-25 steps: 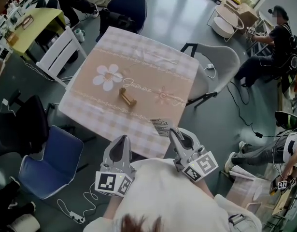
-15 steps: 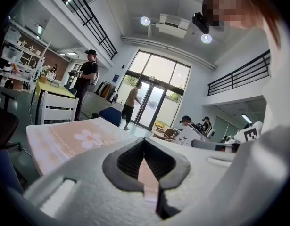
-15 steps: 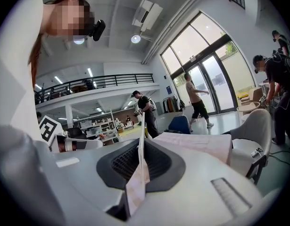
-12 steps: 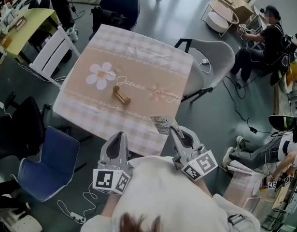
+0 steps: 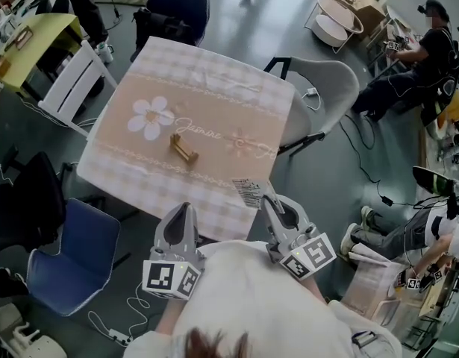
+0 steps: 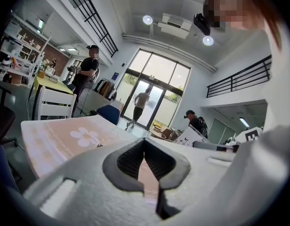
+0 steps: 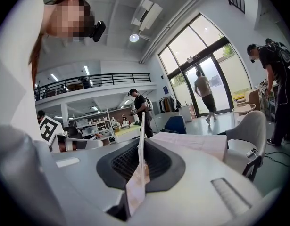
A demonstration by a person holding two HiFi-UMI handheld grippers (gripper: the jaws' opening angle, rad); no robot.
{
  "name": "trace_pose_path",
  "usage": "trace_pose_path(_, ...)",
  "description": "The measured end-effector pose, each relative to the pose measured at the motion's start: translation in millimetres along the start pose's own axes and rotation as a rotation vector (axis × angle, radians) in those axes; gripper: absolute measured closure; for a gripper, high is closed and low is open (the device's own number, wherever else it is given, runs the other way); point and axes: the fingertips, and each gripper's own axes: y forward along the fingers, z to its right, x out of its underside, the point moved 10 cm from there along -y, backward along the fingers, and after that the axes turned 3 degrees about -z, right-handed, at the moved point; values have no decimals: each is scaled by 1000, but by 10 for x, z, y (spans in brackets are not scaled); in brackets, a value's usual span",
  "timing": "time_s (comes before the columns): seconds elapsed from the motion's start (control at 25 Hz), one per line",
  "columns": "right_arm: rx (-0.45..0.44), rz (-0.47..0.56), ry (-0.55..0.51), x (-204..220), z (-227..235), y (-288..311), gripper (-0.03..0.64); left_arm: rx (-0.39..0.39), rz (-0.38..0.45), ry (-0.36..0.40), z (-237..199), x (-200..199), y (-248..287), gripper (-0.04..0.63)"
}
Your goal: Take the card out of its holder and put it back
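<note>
Checked cloth with a flower print covers the table; the brass holder stands near its middle. At the near table edge, well apart from the holder, the right tool is clenched on the card. Beside it, the left tool is clenched on nothing.

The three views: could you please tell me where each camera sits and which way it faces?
Head view: on the person's head, steeply down at table, holder, left gripper, right gripper, torso.
Left gripper view: on that gripper, along shut, empty jaws across the table.
Right gripper view: along jaws clamping the card.
Shared: table.
</note>
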Motion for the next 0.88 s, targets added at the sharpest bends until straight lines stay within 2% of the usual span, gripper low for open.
trace_pose_path(0.36,-34,15,-36,-159,-40,218,600,-1,5,-50,-101,-19,22,595)
trace_pose_path(0.88,-113,96,-104,-490,-126,989,600,-7,6,-83,-292,-65,-21,595)
